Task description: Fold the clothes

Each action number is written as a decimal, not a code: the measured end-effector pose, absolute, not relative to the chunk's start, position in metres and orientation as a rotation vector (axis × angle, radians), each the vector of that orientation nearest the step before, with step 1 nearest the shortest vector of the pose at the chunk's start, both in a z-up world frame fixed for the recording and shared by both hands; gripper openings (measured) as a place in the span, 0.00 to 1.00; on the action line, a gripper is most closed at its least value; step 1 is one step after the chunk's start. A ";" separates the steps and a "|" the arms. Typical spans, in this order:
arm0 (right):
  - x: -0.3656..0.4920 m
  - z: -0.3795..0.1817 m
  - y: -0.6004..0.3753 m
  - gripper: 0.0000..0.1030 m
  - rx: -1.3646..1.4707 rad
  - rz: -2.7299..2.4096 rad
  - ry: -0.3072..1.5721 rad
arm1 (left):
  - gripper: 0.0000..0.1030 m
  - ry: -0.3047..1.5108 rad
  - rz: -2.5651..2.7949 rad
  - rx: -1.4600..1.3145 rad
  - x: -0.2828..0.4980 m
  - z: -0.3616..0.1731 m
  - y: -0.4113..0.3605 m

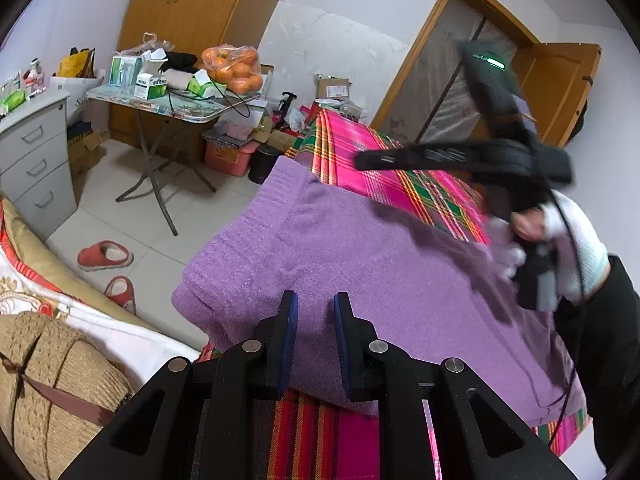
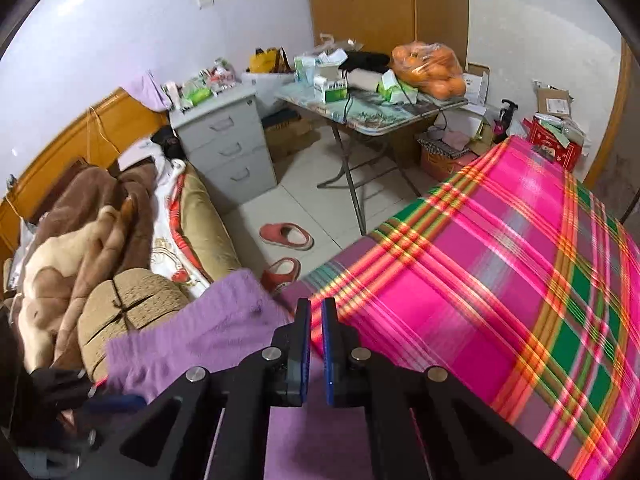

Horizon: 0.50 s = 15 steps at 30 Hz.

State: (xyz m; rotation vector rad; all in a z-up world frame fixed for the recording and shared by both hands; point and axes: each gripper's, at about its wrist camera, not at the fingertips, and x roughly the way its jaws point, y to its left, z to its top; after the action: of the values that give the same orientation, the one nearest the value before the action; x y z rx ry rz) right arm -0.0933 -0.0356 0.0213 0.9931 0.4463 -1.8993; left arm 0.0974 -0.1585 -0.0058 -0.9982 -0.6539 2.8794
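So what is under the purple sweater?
The purple sweater lies on a pink plaid cloth that shows past its far and near edges. What the cloth covers is hidden, as is anything beneath the sweater's middle.

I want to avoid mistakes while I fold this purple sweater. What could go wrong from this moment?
1. The purple sweater hangs over the edge of the plaid cloth, above the floor by the red slippers; a pull could drag it down.
2. The left gripper is open over the fabric, holding nothing, so it may pinch several layers at once.
3. The right gripper is nearly shut and appears empty; its black cable trails over the sweater and could snag it.
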 end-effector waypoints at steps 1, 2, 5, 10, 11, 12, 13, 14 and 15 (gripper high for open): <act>-0.090 0.023 -0.024 0.05 0.991 -1.905 0.446 | 0.18 -0.656 2.879 -0.997 0.098 -0.006 -0.159; -0.087 0.023 -0.011 0.05 1.000 -1.911 0.443 | 0.18 -0.658 2.878 -0.997 0.098 -0.006 -0.159; -0.077 0.018 0.028 0.05 1.038 -1.930 0.434 | 0.18 -0.665 2.875 -0.995 0.098 -0.005 -0.160; -0.071 -0.004 0.103 0.04 1.157 -2.022 0.416 | 0.18 -0.666 2.874 -0.996 0.099 -0.005 -0.161; -0.073 -0.005 0.121 0.04 1.171 -2.043 0.365 | 0.18 -0.664 2.875 -0.997 0.099 -0.005 -0.161; -0.076 -0.004 0.140 0.04 1.187 -2.076 0.316 | 0.18 -0.660 2.877 -0.999 0.099 -0.005 -0.161; -0.079 -0.001 0.154 0.04 1.199 -2.114 0.284 | 0.18 -0.653 2.881 -1.002 0.099 -0.005 -0.160; -0.080 0.002 0.166 0.04 1.195 -2.144 0.254 | 0.18 -0.651 2.883 -1.003 0.099 -0.004 -0.159; -0.079 0.006 0.178 0.04 1.184 -2.164 0.220 | 0.18 -0.658 2.882 -1.002 0.099 -0.005 -0.160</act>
State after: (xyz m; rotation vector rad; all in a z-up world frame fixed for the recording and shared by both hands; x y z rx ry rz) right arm -0.0787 0.1775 0.0057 1.1840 0.2195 -2.1639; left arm 0.0993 -0.1597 -0.0045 -1.0021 -0.6580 2.8824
